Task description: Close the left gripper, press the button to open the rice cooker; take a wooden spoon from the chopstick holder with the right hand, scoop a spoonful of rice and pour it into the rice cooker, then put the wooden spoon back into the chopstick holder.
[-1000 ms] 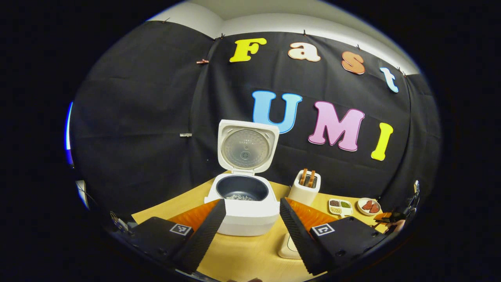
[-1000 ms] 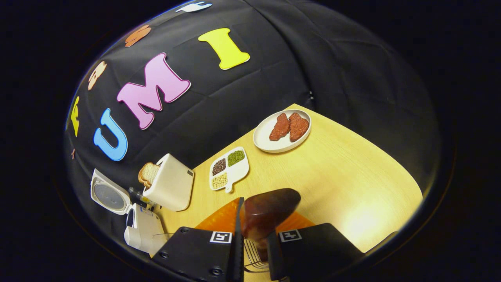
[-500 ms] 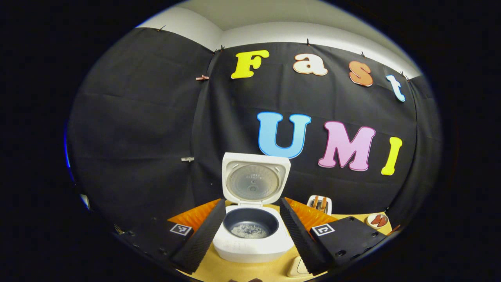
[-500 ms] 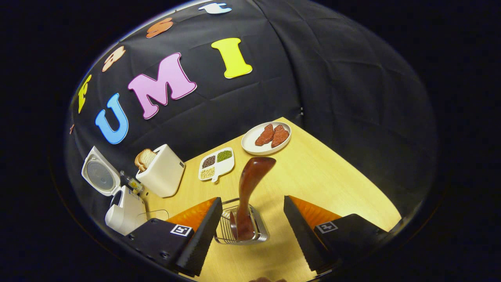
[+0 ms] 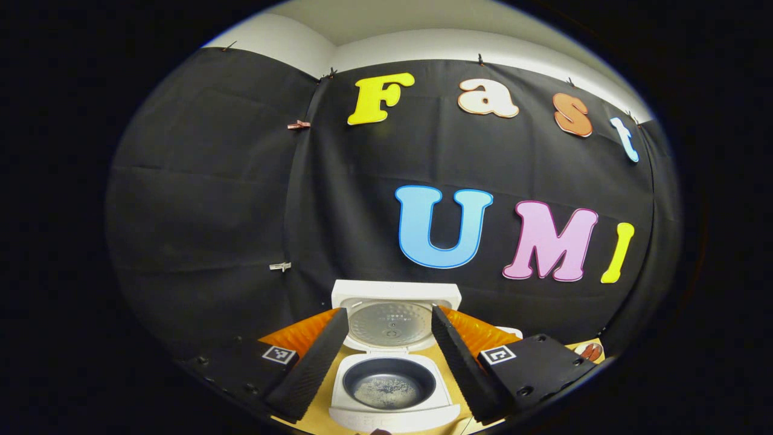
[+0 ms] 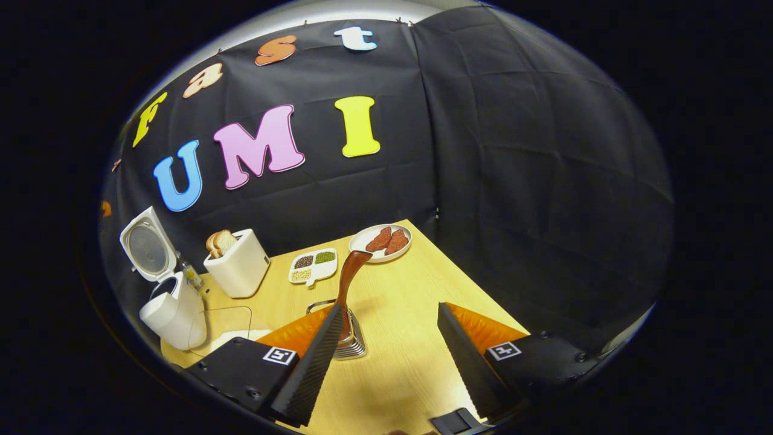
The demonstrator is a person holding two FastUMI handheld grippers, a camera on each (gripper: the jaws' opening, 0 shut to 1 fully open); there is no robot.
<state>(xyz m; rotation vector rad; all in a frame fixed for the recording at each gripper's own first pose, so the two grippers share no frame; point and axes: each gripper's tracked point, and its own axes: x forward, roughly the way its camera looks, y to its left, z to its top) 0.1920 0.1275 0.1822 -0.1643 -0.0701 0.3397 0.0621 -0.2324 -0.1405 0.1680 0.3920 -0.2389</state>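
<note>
Beside the rice cooker (image 6: pixel 172 302), on the wooden table (image 6: pixel 416 290), the following items are standing.

Rice cooker: lid (image 5: pixel 392 320) is standing raised and upright; dark inner pot (image 5: pixel 388 384) is showing a thin layer of rice grains (image 5: pixel 386 393) at its bottom.

Left gripper (image 5: pixel 389 356): hovering above the front of the rice cooker, fingers spread wide apart on either side of the pot, holding nothing.

Toaster (image 6: pixel 237 269): sitting just right of the rice cooker in the right gripper view, two bread slices (image 6: pixel 218 241) poking out of its top.

Divided dish (image 6: pixel 313 264): lying beyond the toaster from the rice cooker, holding dark, green and pale grains in separate compartments.

Plate (image 6: pixel 380 243): lying farther still from the rice cooker, near the table's far corner, carrying two reddish meat pieces.

Chopstick holder (image 6: pixel 349 338): a wire rack standing well apart from the rice cooker, toward the table's middle.

Wooden spoon (image 6: pixel 348 284): standing in the chopstick holder, bowl end up, leaning toward the plate.

Right gripper (image 6: pixel 386 356): hanging near the chopstick holder, fingers parted wide, gripping nothing, spoon free of both fingers.
</note>
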